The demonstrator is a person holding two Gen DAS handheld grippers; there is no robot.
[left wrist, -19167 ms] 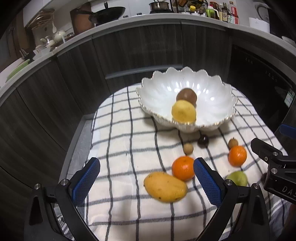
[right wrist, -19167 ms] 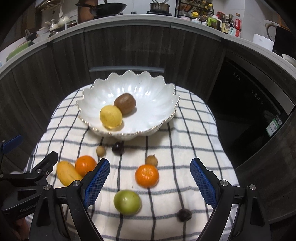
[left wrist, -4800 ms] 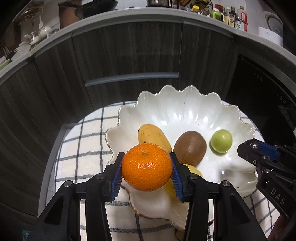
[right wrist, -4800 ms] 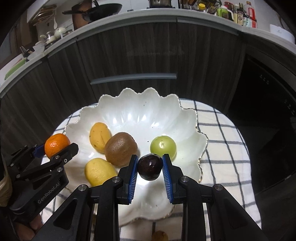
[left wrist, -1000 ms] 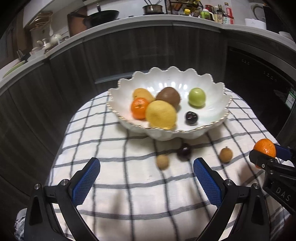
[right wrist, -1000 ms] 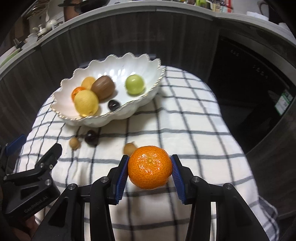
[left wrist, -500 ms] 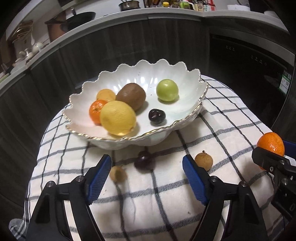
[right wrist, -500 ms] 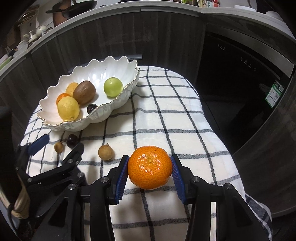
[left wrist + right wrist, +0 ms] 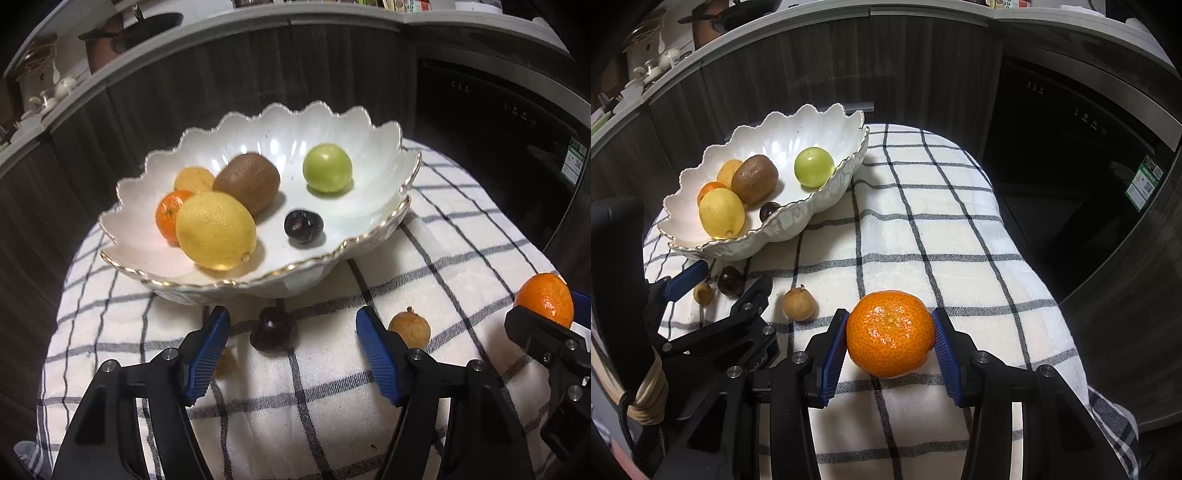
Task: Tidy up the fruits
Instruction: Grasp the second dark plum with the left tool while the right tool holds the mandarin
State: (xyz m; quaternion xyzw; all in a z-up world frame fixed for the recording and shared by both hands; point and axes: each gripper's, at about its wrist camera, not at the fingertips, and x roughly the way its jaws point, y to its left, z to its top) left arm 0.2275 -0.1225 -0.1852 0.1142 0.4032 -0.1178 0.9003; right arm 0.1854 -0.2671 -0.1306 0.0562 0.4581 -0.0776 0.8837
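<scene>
My left gripper hovers low over the checked cloth, its jaws closing around a dark round fruit that lies between them; the blue pads stand clear of it on both sides. A mandarin is clamped in my right gripper, just above the cloth at the front right. Behind stands the white scalloped bowl with a lemon, a kiwi, a green fruit, a small orange, a mango and a dark cherry.
Two brown longans lie on the cloth: one right of my left gripper, one half hidden behind its left finger. The cloth drops off at the right towards a dark oven front. Dark cabinets stand behind.
My left gripper has moved forward and down to the dark fruit in front of the bowl, and its jaws have narrowed. The right gripper keeps hold of the mandarin, nearly still.
</scene>
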